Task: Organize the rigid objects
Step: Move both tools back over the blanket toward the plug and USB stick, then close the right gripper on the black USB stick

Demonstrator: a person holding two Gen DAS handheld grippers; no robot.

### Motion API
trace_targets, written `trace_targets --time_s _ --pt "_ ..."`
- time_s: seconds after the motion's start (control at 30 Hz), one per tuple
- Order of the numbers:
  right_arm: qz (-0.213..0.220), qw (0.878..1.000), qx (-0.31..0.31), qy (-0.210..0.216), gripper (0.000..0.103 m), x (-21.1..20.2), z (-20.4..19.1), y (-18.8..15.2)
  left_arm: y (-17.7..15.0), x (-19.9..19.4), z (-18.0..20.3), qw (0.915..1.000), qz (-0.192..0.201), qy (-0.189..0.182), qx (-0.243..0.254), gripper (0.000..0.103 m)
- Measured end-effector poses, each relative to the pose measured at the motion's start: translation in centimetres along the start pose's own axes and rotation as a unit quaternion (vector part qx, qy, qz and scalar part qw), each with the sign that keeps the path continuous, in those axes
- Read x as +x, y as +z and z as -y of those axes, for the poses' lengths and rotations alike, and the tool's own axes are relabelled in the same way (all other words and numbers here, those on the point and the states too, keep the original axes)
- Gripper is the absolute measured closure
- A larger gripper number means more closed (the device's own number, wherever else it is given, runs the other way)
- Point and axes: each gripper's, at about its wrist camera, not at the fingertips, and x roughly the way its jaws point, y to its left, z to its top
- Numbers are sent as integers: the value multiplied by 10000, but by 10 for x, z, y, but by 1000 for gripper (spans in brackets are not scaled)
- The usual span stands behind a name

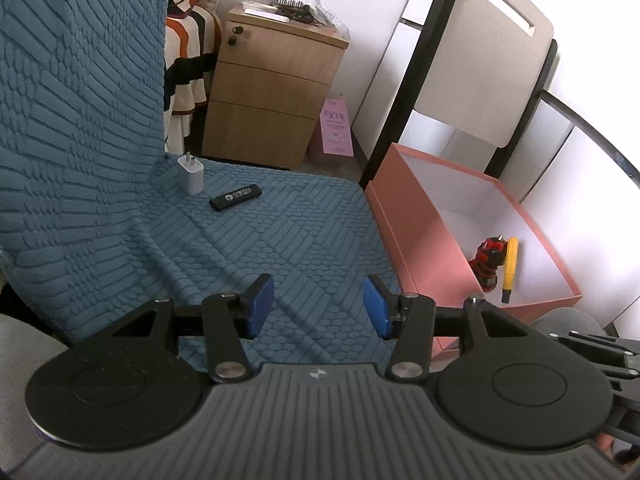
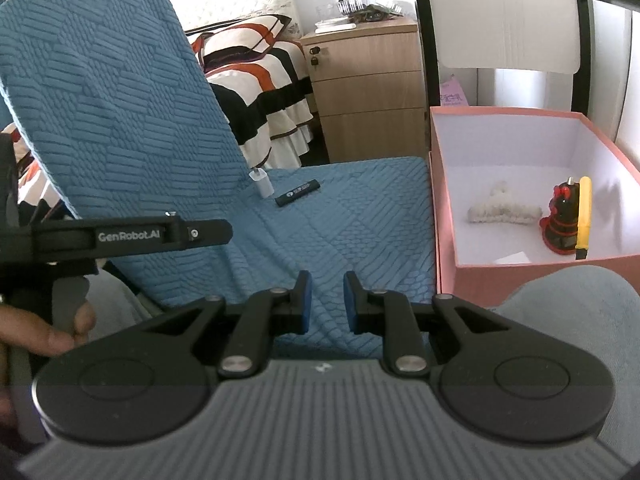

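A white charger plug (image 1: 191, 173) and a black stick-shaped device (image 1: 236, 197) lie at the back of the blue-covered chair seat (image 1: 280, 240); both show in the right wrist view too, the plug (image 2: 261, 182) and the black device (image 2: 298, 193). A pink box (image 1: 420, 240) stands right of the seat and holds a red-black toy (image 1: 489, 262) and a yellow tool (image 1: 510, 268). The right wrist view of the box (image 2: 520, 276) also shows a white fuzzy clip (image 2: 504, 210). My left gripper (image 1: 319, 306) is open and empty over the seat's front. My right gripper (image 2: 328, 302) is open and empty.
The chair's blue backrest (image 1: 80, 120) rises at the left. A wooden drawer cabinet (image 1: 272, 96) with clutter on top stands behind, beside a striped bed (image 2: 256, 76). A black-framed chair (image 1: 472, 60) stands behind the pink box. The left gripper's body (image 2: 120, 236) shows at the left of the right wrist view.
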Motion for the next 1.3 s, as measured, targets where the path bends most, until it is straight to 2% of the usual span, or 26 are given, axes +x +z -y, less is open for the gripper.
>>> trace_targets --time_s 0.23,0.33,0.53,0.8,0.93,1.0,1.13,1.2,1.27,1.3 --pt "32 10000 -4 87 81 27 0 2 0 38 -19 10000 -35 -19 -38 46" --pt "62 9999 2 150 80 40 1 5 3 56 -32 9999 -127 -39 -59 38" --pt "150 9991 68 381 67 63 7 18 21 78 -54 9998 -177 -35 -56 32" --pt "40 9942 -831 680 65 106 -11 37 55 112 -90 9996 -178 171 -132 32" --pt "63 9884 -1283 807 64 128 -20 47 68 139 -110 9987 -440 120 -239 32" --pt "108 9853 -1489 833 54 138 -25 51 73 150 -113 9986 -486 112 -165 32" --pt "110 9771 -1924 907 46 157 -31 56 82 171 -121 9979 -587 241 -146 32" --pt "102 9748 -2029 925 30 169 -32 59 87 182 -125 9974 -632 309 -161 32" --pt "82 9744 -2016 991 18 181 -31 64 91 190 -126 9972 -636 374 -117 32" --pt "68 9749 -1994 987 17 187 -31 66 92 195 -127 9971 -646 397 -85 32"
